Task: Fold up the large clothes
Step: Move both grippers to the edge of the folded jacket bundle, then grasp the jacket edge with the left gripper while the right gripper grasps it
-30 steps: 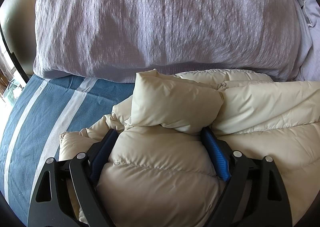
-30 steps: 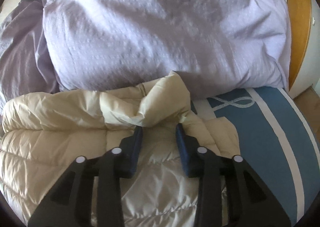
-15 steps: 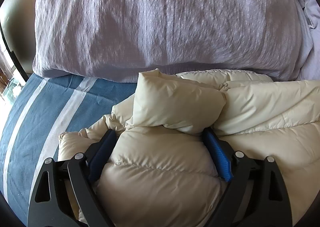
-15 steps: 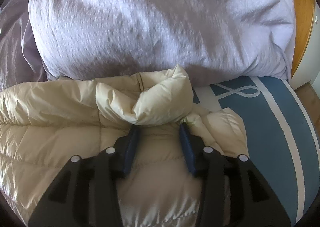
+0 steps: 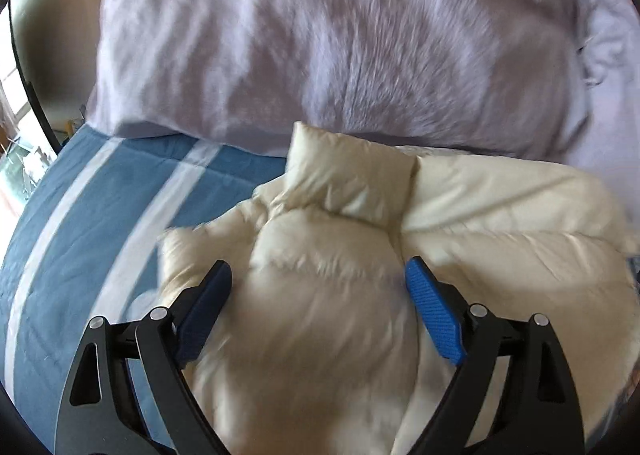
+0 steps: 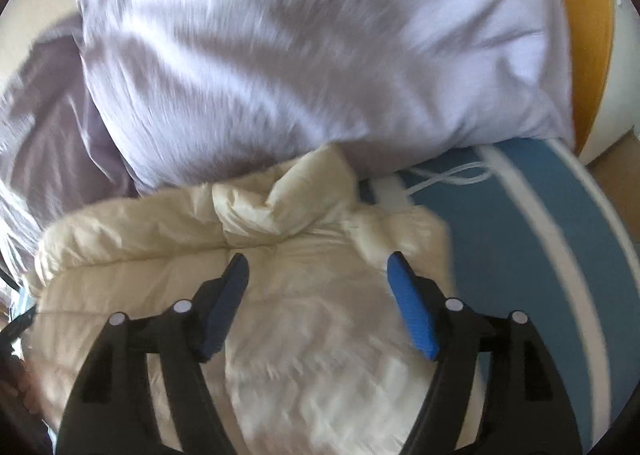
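Observation:
A cream quilted puffer jacket (image 5: 480,215) lies on a blue and white striped bedspread (image 5: 100,207), its far edge against a lilac pillow. My left gripper (image 5: 318,275) is open, its blue pads wide apart over the jacket's left part, holding nothing. In the right wrist view the same jacket (image 6: 140,247) shows a bunched fold (image 6: 288,199) near the pillow. My right gripper (image 6: 318,267) is open above the jacket's right part, just short of that fold. Both views are motion blurred.
A large lilac pillow (image 5: 340,35) fills the far side in the left wrist view and also shows in the right wrist view (image 6: 300,55). A wooden headboard (image 6: 588,35) stands at far right. The bedspread (image 6: 540,255) lies right of the jacket.
Both grippers have pulled back and up from the jacket. The right jaws have opened wider and let go of the bunched fold. The left jaws no longer press into the padding.

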